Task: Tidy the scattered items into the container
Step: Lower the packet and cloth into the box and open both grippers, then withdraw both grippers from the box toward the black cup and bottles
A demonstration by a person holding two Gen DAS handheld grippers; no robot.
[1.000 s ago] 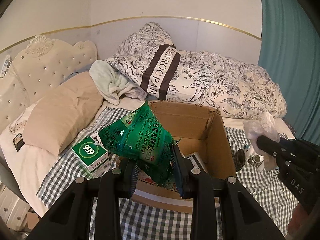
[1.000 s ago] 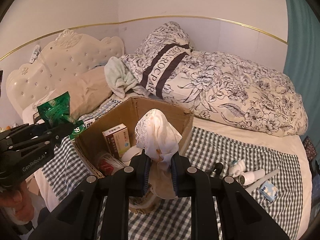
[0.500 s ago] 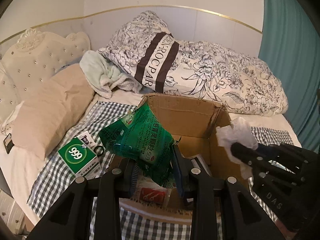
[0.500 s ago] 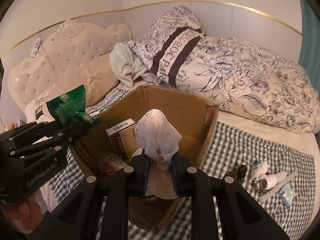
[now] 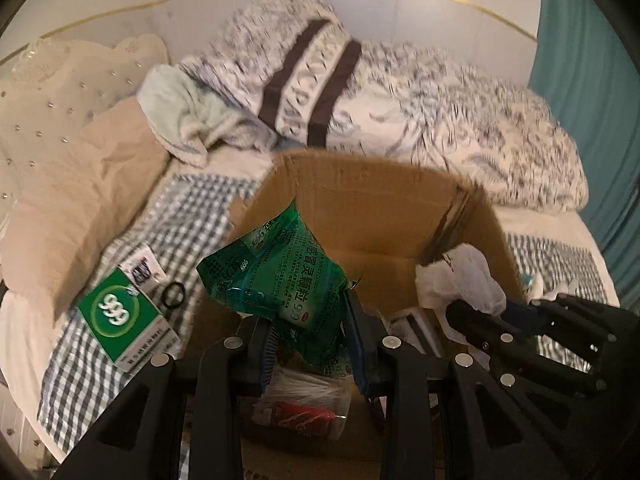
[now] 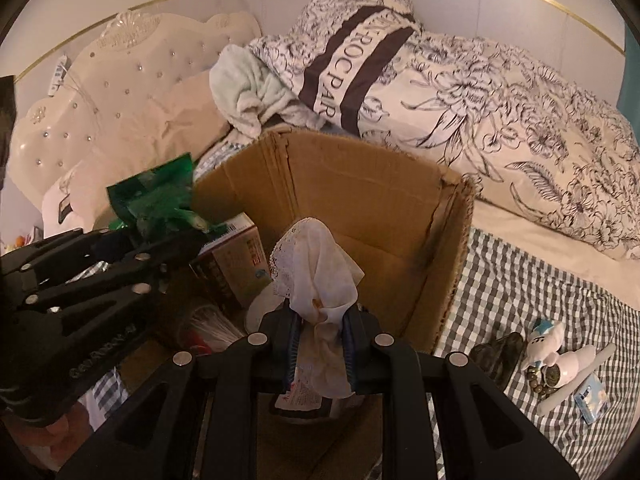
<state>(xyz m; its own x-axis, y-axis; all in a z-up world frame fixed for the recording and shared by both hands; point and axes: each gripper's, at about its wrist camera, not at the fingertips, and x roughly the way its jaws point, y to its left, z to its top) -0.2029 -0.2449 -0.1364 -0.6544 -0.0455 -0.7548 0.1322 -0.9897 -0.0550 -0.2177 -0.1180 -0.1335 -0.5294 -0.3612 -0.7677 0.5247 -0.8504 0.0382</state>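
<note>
Both grippers have come down over the open brown cardboard box (image 6: pixel 360 216). Left gripper (image 5: pixel 308 344) clenched on crinkly green foil sachet (image 5: pixel 288 276), right gripper (image 6: pixel 320 344) clenched on white lace-edged cloth (image 6: pixel 316 276). Both items above the opening; release next.

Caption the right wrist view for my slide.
Right hand-held gripper holding a white lace cloth above the open cardboard box.

One cardboard box (image 6: pixel 360 208) stands on the bed, and two grippers are over it: the left gripper (image 5: pixel 310 344) with one green packet (image 5: pixel 288 272), the right gripper (image 6: pixel 318 344) with one white cloth (image 6: pixel 320 276). Outside the box lie one green 999 carton (image 5: pixel 120 320), one black ring (image 5: pixel 174 295) and one small blue-and-white packet (image 6: pixel 592 400). Inside, I count one brown carton (image 6: pixel 236 264) and perhaps one clear tub (image 5: pixel 304 404), though that part is dim.
</note>
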